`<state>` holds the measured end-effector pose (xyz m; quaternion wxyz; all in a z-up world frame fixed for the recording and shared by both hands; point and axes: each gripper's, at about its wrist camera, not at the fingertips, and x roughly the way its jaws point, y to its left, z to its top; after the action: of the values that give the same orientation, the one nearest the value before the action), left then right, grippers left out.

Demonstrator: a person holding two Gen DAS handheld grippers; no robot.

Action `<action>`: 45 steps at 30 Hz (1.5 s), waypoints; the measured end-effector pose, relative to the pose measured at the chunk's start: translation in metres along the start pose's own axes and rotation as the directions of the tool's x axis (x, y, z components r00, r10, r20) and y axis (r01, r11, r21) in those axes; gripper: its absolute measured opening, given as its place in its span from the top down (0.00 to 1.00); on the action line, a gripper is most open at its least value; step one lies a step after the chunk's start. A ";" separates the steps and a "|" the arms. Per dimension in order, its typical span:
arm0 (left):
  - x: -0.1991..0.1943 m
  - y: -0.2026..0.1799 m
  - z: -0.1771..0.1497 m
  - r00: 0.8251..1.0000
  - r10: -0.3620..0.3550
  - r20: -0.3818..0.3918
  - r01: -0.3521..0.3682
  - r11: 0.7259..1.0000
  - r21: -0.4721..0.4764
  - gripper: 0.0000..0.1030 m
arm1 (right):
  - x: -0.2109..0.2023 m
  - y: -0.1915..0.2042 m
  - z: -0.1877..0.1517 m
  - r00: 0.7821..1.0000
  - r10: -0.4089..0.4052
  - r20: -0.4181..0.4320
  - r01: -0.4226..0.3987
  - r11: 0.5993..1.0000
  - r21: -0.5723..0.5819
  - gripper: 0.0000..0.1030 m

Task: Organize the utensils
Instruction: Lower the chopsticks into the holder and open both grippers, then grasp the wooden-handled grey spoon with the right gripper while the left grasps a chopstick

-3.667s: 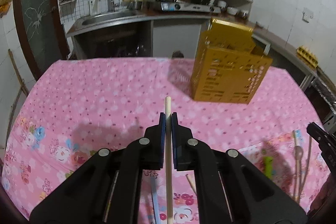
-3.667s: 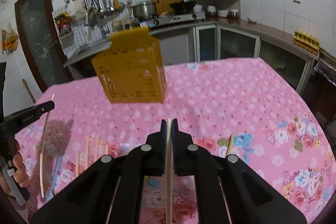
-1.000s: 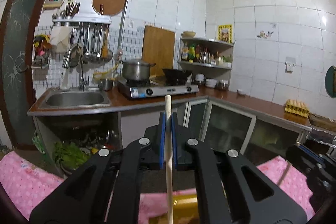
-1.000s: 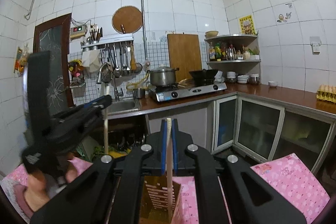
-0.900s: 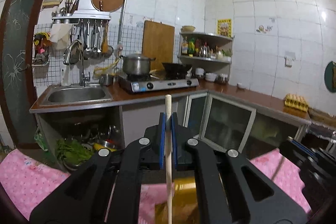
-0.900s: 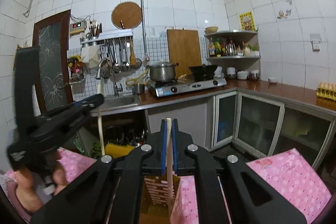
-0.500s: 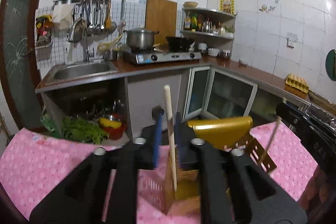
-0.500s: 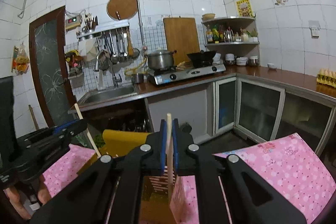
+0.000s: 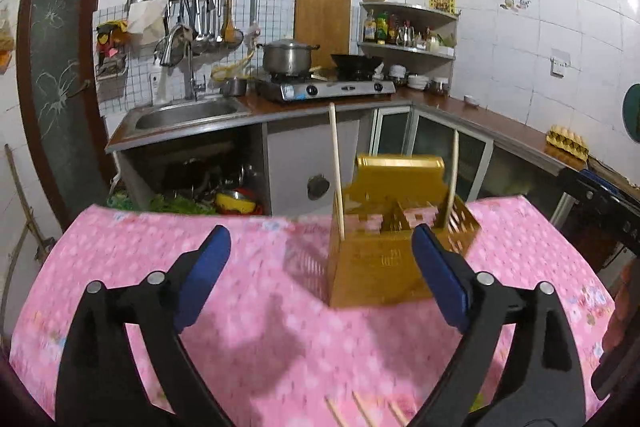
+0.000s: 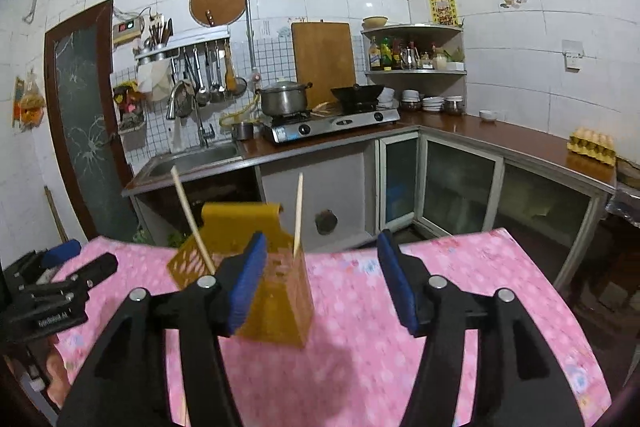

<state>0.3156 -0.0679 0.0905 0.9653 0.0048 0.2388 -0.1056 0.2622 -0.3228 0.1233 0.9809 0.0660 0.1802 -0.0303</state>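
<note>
A yellow perforated utensil holder [image 9: 384, 247] stands on the pink flowered tablecloth [image 9: 240, 327]; it also shows in the right wrist view [image 10: 276, 291]. Two wooden chopsticks stand in it, one at its left [image 9: 336, 171] and one at its right [image 9: 452, 179]; in the right wrist view they are the leaning one [image 10: 192, 219] and the upright one [image 10: 298, 215]. My left gripper [image 9: 320, 275] is open and empty, in front of the holder. My right gripper [image 10: 320, 283] is open and empty, just right of the holder. More chopsticks [image 9: 360, 409] lie on the cloth at the bottom.
Beyond the table is a kitchen counter with a sink [image 9: 188, 111], a gas stove [image 9: 324, 89] with a pot and a wok. The left gripper's body [image 10: 48, 299] shows at the left of the right wrist view. An egg tray [image 10: 592, 143] sits on the right counter.
Both grippers opened and let go of their chopsticks, which now stand in the yellow holder. Both grippers have drawn back from the holder.
</note>
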 end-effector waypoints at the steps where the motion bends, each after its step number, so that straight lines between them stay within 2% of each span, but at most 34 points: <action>1: -0.005 0.000 -0.005 1.000 0.002 -0.009 -0.002 1.000 0.002 0.09 | -0.010 0.000 -0.007 1.000 -0.003 -0.010 0.003 1.000 -0.004 0.44; 2: -0.012 -0.002 -0.012 1.000 0.008 -0.016 -0.008 1.000 0.004 0.05 | -0.020 -0.001 -0.014 1.000 -0.003 -0.017 0.003 1.000 -0.006 0.43; 7: -0.037 -0.005 -0.040 0.999 0.026 -0.041 -0.025 1.000 0.005 0.05 | -0.050 -0.001 -0.049 0.997 -0.014 -0.074 0.012 0.999 -0.035 0.40; 9: -0.041 -0.005 -0.052 0.997 0.007 -0.075 -0.009 1.000 -0.020 0.05 | -0.057 -0.003 -0.064 0.994 -0.024 -0.106 0.021 0.999 -0.031 0.40; 13: -0.039 -0.009 -0.069 0.990 0.000 -0.144 -0.002 1.000 -0.012 0.05 | -0.056 -0.009 -0.090 0.984 -0.038 -0.172 0.037 0.999 -0.009 0.39; 17: -0.031 -0.010 -0.090 0.979 0.043 -0.198 -0.039 0.999 0.023 0.05 | -0.052 -0.021 -0.109 0.973 -0.096 -0.208 0.097 0.995 -0.006 0.39; 23: -0.003 0.000 -0.116 0.956 0.018 -0.294 -0.030 0.999 -0.036 0.05 | -0.031 -0.038 -0.141 0.941 -0.141 -0.309 0.146 0.989 -0.007 0.40; 27: 0.010 0.007 -0.127 0.938 0.012 -0.347 -0.036 0.997 -0.062 0.07 | -0.023 -0.061 -0.157 0.911 -0.166 -0.379 0.187 0.982 0.020 0.40; 29: 0.014 0.010 -0.131 0.930 -0.001 -0.368 -0.025 0.997 -0.067 0.13 | -0.025 -0.066 -0.158 0.907 -0.168 -0.387 0.194 0.981 0.029 0.41; 33: 0.020 0.014 -0.137 0.913 0.006 -0.408 -0.035 0.997 -0.064 0.22 | -0.028 -0.072 -0.165 0.886 -0.184 -0.426 0.211 0.977 0.016 0.55; 35: 0.022 0.015 -0.138 0.905 -0.013 -0.426 -0.021 0.997 -0.076 0.26 | -0.029 -0.072 -0.168 0.882 -0.183 -0.435 0.209 0.978 0.012 0.56; 37: 0.023 0.014 -0.139 0.903 -0.014 -0.430 -0.020 0.997 -0.075 0.29 | -0.030 -0.070 -0.172 0.880 -0.174 -0.443 0.198 0.980 0.008 0.62; 40: 0.023 0.010 -0.139 0.902 -0.017 -0.431 -0.011 0.998 -0.062 0.35 | -0.028 -0.068 -0.177 0.874 -0.165 -0.458 0.187 0.982 0.003 0.66; 41: 0.023 0.010 -0.140 0.900 -0.021 -0.435 -0.007 0.998 -0.062 0.39 | -0.028 -0.067 -0.177 0.874 -0.165 -0.457 0.186 0.982 0.002 0.66; 43: 0.025 0.007 -0.142 0.891 -0.032 -0.452 0.007 0.998 -0.056 0.47 | -0.028 -0.065 -0.176 0.875 -0.165 -0.455 0.184 0.983 -0.002 0.76; 44: 0.026 0.007 -0.143 0.886 -0.036 -0.463 0.011 0.998 -0.056 0.54 | -0.028 -0.064 -0.176 0.876 -0.164 -0.454 0.184 0.983 0.000 0.78; 45: 0.027 0.007 -0.144 0.880 -0.045 -0.473 0.017 0.998 -0.062 0.56 | -0.029 -0.066 -0.175 0.876 -0.165 -0.453 0.186 0.982 0.003 0.80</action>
<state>0.2744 -0.0582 -0.0502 0.8756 -0.0005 0.4703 -0.1099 0.1682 -0.3620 -0.0365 0.9037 0.0772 0.4073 -0.1073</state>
